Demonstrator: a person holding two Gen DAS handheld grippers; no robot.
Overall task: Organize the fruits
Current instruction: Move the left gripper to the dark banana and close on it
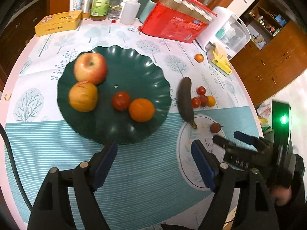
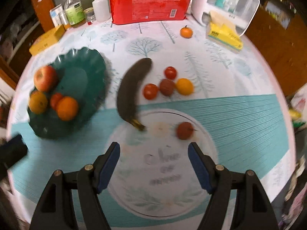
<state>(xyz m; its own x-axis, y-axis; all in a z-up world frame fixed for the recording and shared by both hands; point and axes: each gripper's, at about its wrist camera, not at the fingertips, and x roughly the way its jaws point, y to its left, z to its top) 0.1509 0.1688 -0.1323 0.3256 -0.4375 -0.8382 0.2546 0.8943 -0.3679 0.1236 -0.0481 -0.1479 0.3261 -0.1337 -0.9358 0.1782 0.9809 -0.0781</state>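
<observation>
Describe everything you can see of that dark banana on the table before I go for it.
The banana is almost wholly dark brown to black, overripe looking, curved, lying flat on the tablecloth. Its stem end, showing some yellow, points toward the camera and rests at the edge of the printed circle. It lies between the green plate and the small tomatoes, touching neither. No fingers are on it.

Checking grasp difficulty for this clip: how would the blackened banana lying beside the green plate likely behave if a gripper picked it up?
The blackened, overripe-looking banana is probably soft, so firm pads could squash or split it. Its long curved shape may sag or pivot if pinched near one end; a mid-body grip looks safer. Lying flat on the patterned tablecloth, it seems unlikely to roll when nudged.
</observation>
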